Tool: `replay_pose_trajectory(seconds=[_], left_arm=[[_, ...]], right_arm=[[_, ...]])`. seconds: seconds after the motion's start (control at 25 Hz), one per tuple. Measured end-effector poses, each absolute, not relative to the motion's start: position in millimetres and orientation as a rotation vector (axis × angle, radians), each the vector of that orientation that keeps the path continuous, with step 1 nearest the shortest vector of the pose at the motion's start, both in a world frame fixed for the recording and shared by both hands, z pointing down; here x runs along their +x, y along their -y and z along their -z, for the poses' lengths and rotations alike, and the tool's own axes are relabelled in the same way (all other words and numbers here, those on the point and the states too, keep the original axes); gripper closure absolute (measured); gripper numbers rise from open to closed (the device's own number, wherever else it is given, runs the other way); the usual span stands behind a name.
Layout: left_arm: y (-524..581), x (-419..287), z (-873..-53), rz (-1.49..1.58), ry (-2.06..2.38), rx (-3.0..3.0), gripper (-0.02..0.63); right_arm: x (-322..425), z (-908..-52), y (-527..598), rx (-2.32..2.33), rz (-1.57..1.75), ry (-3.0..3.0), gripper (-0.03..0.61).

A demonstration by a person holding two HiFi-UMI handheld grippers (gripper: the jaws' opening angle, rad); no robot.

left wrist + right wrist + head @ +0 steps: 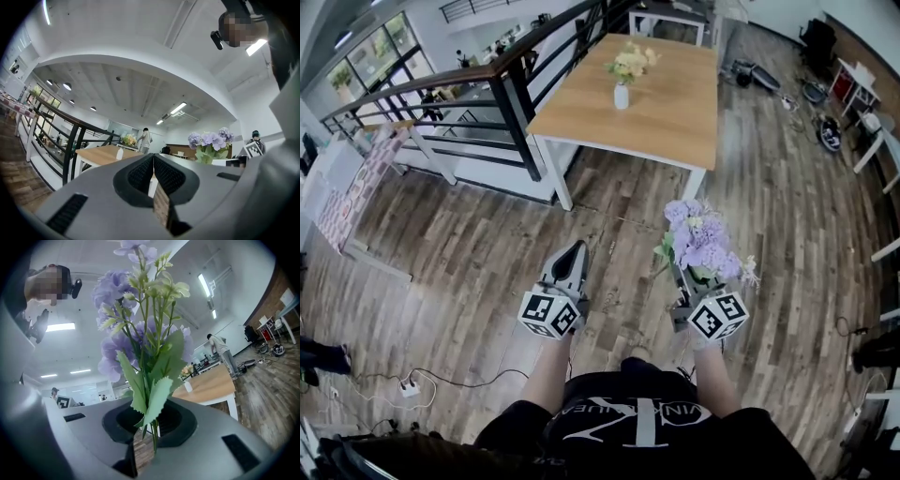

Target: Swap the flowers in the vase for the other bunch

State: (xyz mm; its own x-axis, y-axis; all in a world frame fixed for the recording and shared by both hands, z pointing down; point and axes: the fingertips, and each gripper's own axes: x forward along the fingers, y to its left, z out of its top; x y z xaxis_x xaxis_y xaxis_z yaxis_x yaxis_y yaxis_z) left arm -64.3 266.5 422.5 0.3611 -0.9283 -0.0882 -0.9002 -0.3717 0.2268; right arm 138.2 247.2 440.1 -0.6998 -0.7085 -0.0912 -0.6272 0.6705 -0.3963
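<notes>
- The right gripper clenches the stems of the purple bunch, whose blooms stand upright above its jaws.
- The left gripper, just to its left, is pressed together and holds nothing.
- At the far side, the white vase with the yellow flowers stands on the wooden table, well apart from both grippers.

At 6 o'clock, left gripper with jaws pressed together, empty. At 8 o'clock, wooden table carrying white vase of yellow flowers. At 4 o'clock, purple bunch.
</notes>
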Motion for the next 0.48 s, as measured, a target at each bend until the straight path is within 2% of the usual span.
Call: replay_pose_trajectory(seconds=[0.48], left_arm=[[-219, -14, -439, 0.302, 1.690, 2.428, 0.601]], right_arm=[[181, -451, -193, -1.025, 0.529, -2.667, 0.511]])
